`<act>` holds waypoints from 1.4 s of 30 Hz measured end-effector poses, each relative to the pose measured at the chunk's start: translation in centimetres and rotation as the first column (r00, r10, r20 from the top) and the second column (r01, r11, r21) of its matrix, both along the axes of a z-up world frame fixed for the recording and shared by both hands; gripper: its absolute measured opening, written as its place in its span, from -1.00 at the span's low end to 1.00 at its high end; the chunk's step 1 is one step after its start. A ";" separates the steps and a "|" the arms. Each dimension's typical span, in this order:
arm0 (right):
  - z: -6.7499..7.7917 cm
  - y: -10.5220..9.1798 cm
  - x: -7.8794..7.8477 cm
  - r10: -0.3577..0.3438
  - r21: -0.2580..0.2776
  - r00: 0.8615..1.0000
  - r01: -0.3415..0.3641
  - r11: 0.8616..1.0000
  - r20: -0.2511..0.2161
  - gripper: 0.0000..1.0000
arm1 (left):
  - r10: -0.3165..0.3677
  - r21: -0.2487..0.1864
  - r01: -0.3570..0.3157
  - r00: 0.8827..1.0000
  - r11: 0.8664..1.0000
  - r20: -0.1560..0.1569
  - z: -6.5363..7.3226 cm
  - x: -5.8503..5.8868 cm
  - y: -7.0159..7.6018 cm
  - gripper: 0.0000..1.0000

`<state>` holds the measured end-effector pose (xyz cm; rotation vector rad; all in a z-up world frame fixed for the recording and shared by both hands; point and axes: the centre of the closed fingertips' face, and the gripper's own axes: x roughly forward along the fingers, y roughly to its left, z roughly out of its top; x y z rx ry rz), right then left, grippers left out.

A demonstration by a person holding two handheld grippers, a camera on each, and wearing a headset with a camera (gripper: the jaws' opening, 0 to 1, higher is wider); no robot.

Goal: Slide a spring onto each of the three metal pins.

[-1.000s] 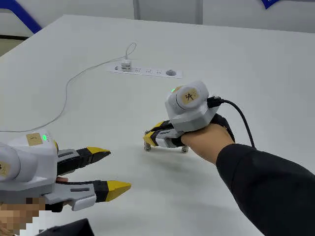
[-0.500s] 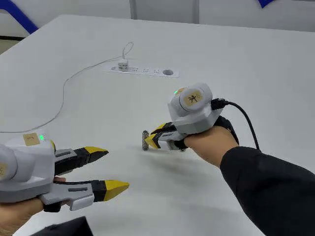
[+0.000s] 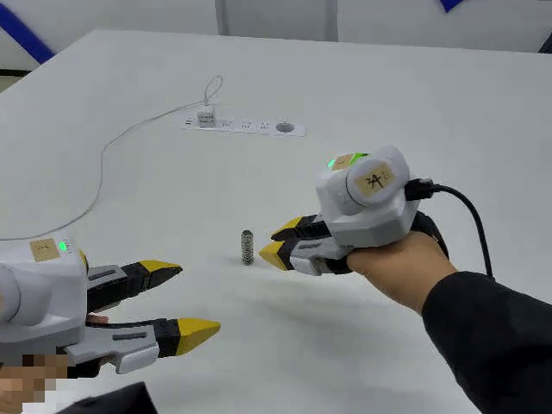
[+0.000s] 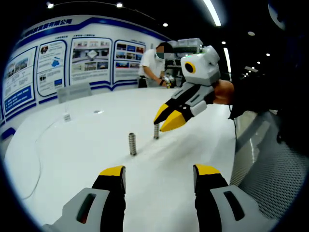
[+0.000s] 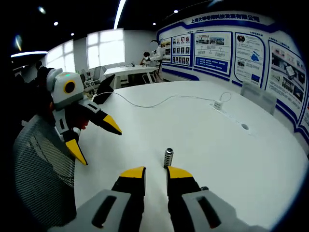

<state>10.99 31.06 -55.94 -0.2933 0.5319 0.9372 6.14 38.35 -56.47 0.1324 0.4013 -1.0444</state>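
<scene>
Beside the upright spring (image 3: 247, 247), right hand-held gripper (image 3: 271, 242) has backed off (jaws slightly parted).

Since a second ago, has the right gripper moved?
Yes. The right gripper has drawn back rightward in the head view, away from the upright spring that its tips were at; a gap now shows between them.

We see our right gripper (image 5: 155, 173), jaws a little apart and empty. A spring (image 5: 168, 157) stands upright on the white table (image 5: 217, 145) just beyond them. The left gripper (image 5: 101, 146) is spread wide at left.
</scene>
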 end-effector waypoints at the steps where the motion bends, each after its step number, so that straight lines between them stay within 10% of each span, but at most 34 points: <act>1: 0.1 -0.2 -0.2 0.002 -0.002 1.000 -0.002 1.000 0.003 -0.63 | 0.000 0.000 0.000 1.000 1.000 0.001 0.0 0.0 0.0 0.16; 21: 0.5 -5.1 -3.8 -0.064 0.017 0.998 0.063 0.998 0.020 -0.50 | 0.003 -0.002 -0.003 1.000 1.000 -0.006 0.0 0.1 0.0 0.20; 42: 0.4 -12.1 -4.2 -0.233 0.101 0.971 0.228 0.968 0.046 -0.16 | -0.019 0.000 0.019 1.000 1.000 -0.020 -0.4 0.0 -0.4 0.24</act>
